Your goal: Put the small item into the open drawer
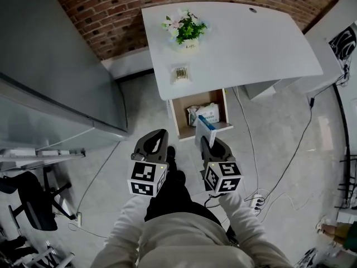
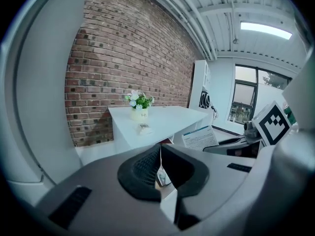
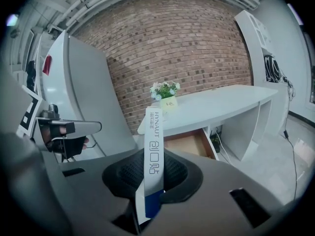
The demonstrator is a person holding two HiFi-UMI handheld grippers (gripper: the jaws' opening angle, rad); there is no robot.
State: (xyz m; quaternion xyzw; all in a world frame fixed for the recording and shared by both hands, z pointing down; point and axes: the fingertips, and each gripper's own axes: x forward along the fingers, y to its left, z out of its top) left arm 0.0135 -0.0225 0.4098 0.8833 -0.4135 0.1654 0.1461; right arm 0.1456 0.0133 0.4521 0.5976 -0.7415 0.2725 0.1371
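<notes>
The right gripper (image 1: 209, 144) has the small box (image 1: 204, 128) in hand, jaws narrowed onto its lower end, so the flat white-and-blue carton stands edge-up and pokes out well beyond the tips. In the right gripper view the box (image 3: 154, 132) rises straight between the dark pads, printed spine facing the camera, and that looks like a deliberate hold: with the long end free, it can go into the drawer first while the jaws stay outside. The drawer (image 1: 181, 119) hangs open under the near edge of the white desk (image 1: 234, 43), and from the head view the box sits just at its front lip, not yet inside. The left gripper (image 1: 158, 135) waits alongside, jaws pressed together with nothing between them, apart from its partner and seemingly parked out of the way. As for room, a white packet (image 1: 205, 114) already fills the middle and right of the drawer, leaving bare wood along the left wall and front. The edges to mind, by the look of it, are the front lip below and the desk's overhang above. A cable (image 1: 250, 144) trails on the floor to the right, clear of the approach.
</notes>
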